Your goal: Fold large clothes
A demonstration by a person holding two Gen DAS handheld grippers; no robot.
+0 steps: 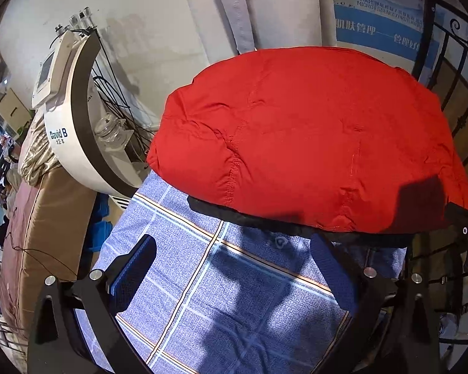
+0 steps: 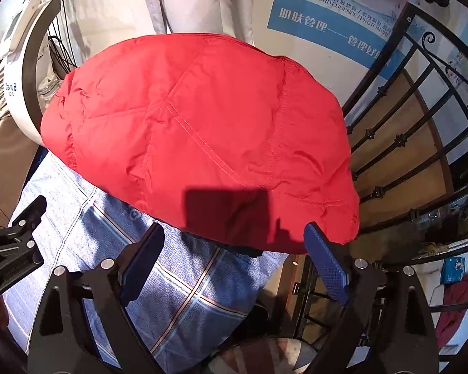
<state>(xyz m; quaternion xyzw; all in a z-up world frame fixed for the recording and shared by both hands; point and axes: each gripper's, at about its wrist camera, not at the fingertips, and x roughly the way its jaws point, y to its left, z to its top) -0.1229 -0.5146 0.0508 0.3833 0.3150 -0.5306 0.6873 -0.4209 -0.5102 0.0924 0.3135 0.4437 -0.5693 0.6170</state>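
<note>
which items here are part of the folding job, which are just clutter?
Job:
- red padded jacket, folded into a bundle with black lining at its near edge
- blue checked cloth under it
- left gripper, right gripper, both open and empty

Clutter:
- white machine
- glass jar
- blue poster
- black metal railing

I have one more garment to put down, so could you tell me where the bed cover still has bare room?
The checked blue cover is bare on the near side, between the folded red jacket and both open grippers. The far side is taken by the jacket; the white machine crowds the left edge, the black railing the right.
</note>
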